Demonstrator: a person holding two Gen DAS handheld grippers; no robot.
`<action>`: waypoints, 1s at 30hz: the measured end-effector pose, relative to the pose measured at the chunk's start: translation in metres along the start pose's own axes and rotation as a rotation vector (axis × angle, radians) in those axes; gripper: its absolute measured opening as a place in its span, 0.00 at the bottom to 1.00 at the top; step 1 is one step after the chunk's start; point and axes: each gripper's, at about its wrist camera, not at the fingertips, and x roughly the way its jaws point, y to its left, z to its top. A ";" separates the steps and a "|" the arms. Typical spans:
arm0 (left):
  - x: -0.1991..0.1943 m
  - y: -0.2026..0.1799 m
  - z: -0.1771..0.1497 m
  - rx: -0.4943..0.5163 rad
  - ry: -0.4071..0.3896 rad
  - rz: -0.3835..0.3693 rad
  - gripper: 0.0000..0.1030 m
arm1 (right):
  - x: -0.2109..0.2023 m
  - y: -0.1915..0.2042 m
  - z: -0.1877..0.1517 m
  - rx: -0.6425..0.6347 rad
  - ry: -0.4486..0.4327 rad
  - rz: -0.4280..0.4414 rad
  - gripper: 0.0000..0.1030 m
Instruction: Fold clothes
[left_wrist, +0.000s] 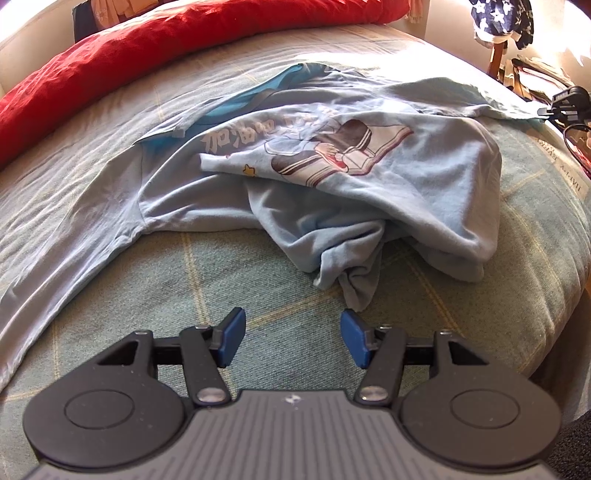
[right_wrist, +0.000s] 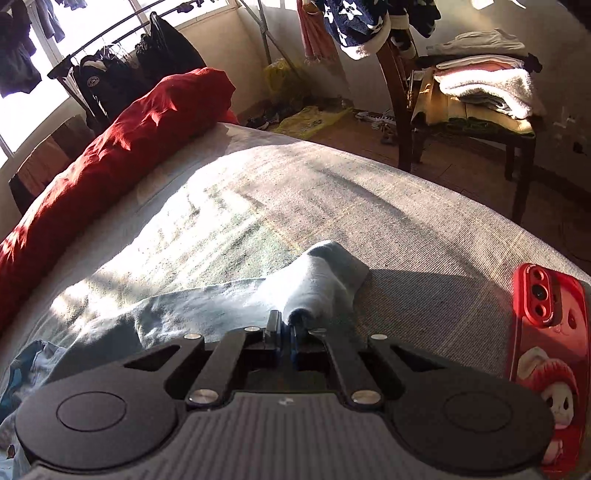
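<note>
Pale blue cotton is what we're dealing with: a long-sleeved shirt lying crumpled in the middle of the bed, print side up. We can read white Chinese characters on it, 加油 at the start, the rest lost in a fold, next to a cartoon figure with a book. Along the bed's right edge a strip of fabric reads "HAPPY EVERY", upside down from where we stand.

Our left tongs hang open over bare checked bedspread, nothing between the blue pads; the nearest bunched bit of the shirt sits just beyond the right pad. Our right tongs are clamped shut on a corner of the shirt, which bunches up ahead of them.

Room-wise: a red quilt runs along the far side, a red phone with a cartoon case lies near the right edge, and plenty of open bedspread sits between them.
</note>
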 end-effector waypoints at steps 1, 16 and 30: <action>0.000 0.001 -0.001 -0.002 -0.001 0.000 0.57 | -0.003 -0.003 0.002 -0.007 -0.002 -0.014 0.05; -0.025 0.009 -0.015 -0.027 -0.043 0.017 0.57 | -0.032 0.004 -0.003 -0.073 0.045 -0.095 0.22; -0.078 0.008 -0.050 -0.055 -0.134 0.019 0.57 | -0.115 0.099 -0.050 -0.301 0.112 0.249 0.37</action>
